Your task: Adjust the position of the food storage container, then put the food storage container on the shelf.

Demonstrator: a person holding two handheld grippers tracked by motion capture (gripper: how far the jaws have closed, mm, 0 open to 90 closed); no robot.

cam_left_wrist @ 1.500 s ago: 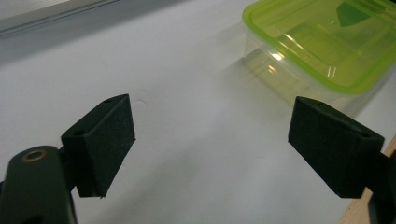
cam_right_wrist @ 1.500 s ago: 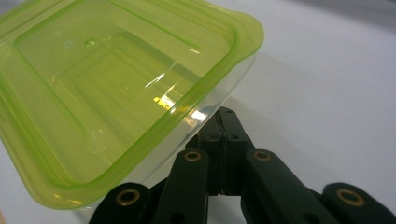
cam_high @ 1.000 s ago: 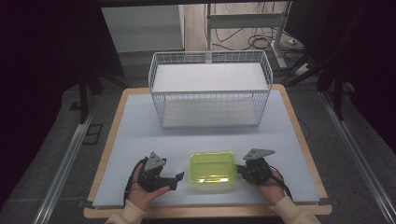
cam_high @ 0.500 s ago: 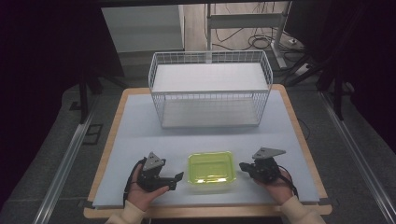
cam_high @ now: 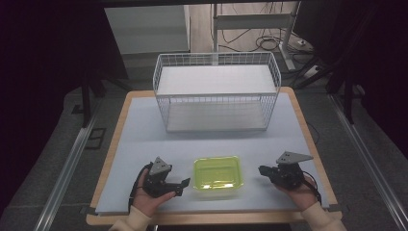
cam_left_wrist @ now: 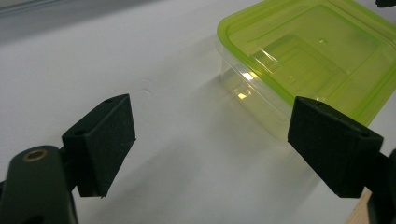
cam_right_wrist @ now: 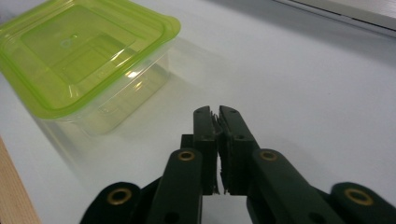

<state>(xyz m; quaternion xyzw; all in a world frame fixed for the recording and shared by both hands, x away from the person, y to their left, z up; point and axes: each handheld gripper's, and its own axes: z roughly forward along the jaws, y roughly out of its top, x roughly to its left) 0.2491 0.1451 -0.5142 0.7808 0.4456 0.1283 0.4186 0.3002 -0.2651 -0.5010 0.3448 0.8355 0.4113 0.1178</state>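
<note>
Green-lidded clear plastic container [cam_high: 218,176] sits low in the middle of the high view, on the pale blue-grey table mat [cam_high: 144,144], with its lid pressed on and nothing visible inside through the transparent walls. To its left in that frame, the left gripper [cam_high: 184,183] rests in a person's hand, its jaws spread wide and holding nothing; one jaw tip points toward the container's left edge and stops just beside it. In the left gripper view the two black pads stand far apart at the lower left and lower right of the frame, and the container [cam_left_wrist: 308,65] lies in the upper right, its near corner close behind the right-hand pad, though contact cannot be made out.

To the right in the high view, the right gripper [cam_high: 262,170] is held apart from the container, with bare mat between them. Its jaws have just been opening a little, yet in the right gripper view [cam_right_wrist: 215,112] they stand almost together, a thin slit between the pads and nothing caught there. The container [cam_right_wrist: 84,60] fills the upper left of that frame, clear of the jaw tips.

Farther up the high view, a white wire basket [cam_high: 216,91] stands on the mat's far half, well apart from both grippers.
</note>
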